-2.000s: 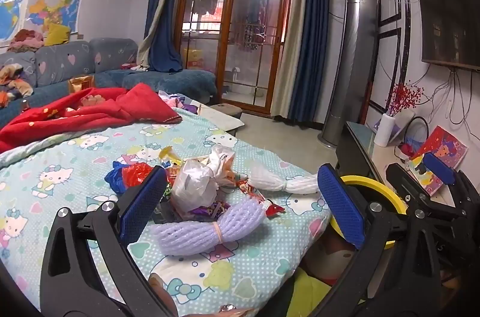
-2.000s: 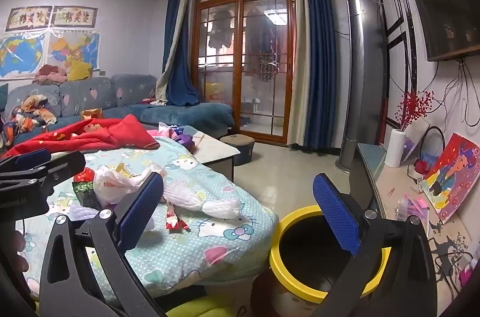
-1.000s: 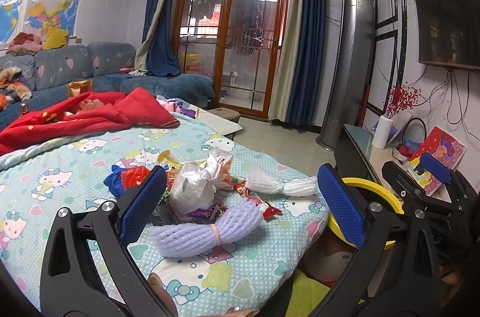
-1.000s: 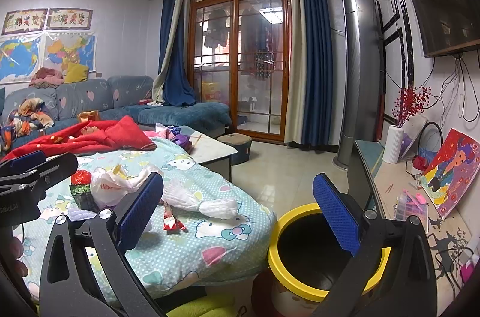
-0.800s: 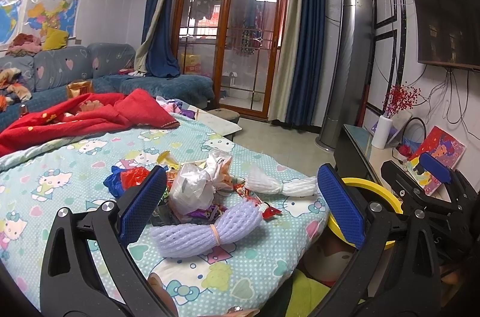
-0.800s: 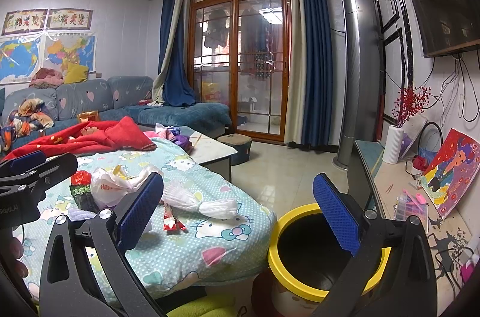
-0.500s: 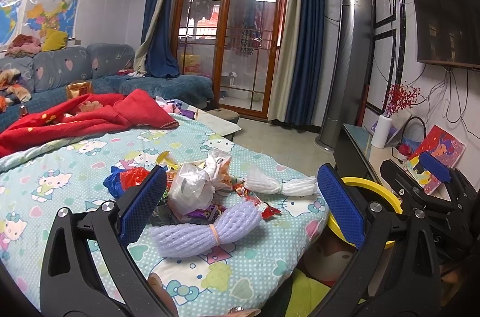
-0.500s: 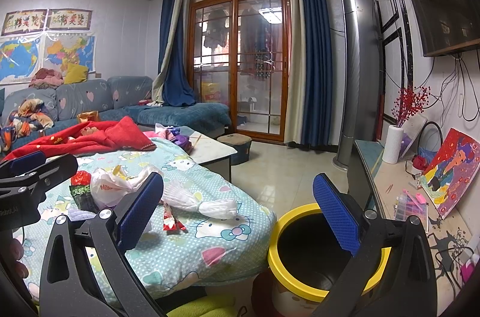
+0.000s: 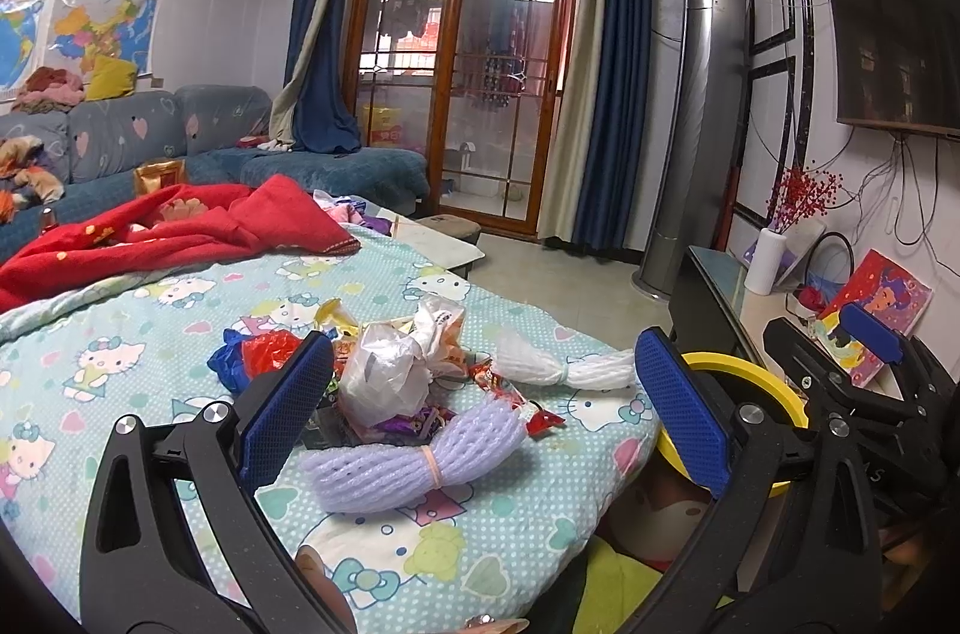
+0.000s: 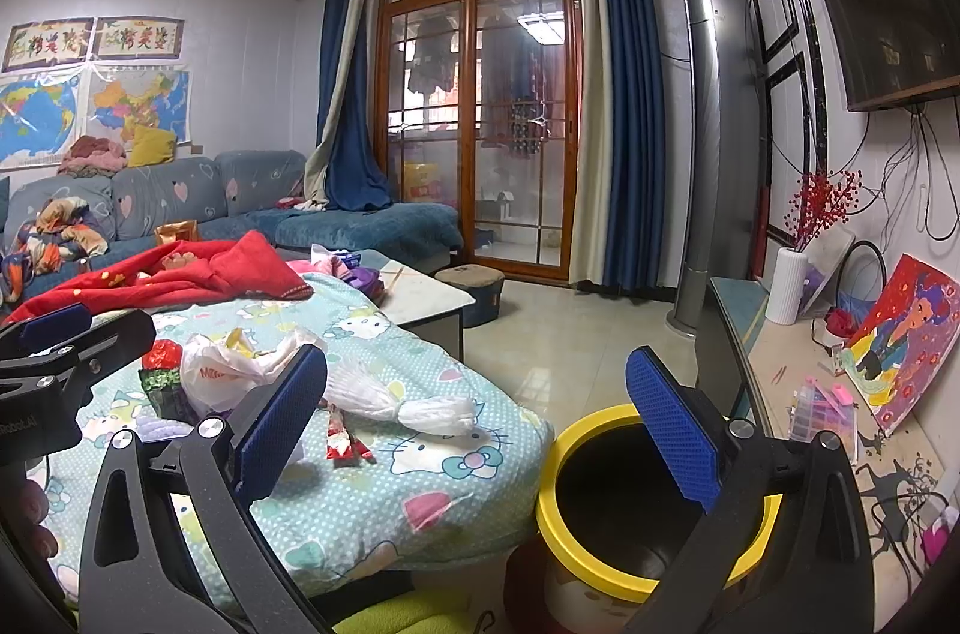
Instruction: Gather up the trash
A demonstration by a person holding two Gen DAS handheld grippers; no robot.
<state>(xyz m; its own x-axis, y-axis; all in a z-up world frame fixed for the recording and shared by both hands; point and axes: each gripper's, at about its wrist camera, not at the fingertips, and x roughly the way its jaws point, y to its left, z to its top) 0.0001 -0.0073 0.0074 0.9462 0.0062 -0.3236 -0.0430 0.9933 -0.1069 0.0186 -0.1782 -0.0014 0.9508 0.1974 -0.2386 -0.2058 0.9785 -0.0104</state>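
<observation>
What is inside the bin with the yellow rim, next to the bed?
Through the yellow-rimmed bin opening only a dark inner wall shows, with no trash visible. The right gripper, open and empty, covers part of the opening, and the bottom is hidden.

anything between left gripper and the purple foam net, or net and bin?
Nothing visible. The left gripper, open, frames the purple foam net, which lies alone near the cloth edge. The yellow-rimmed bin stands open just past that edge.
</observation>
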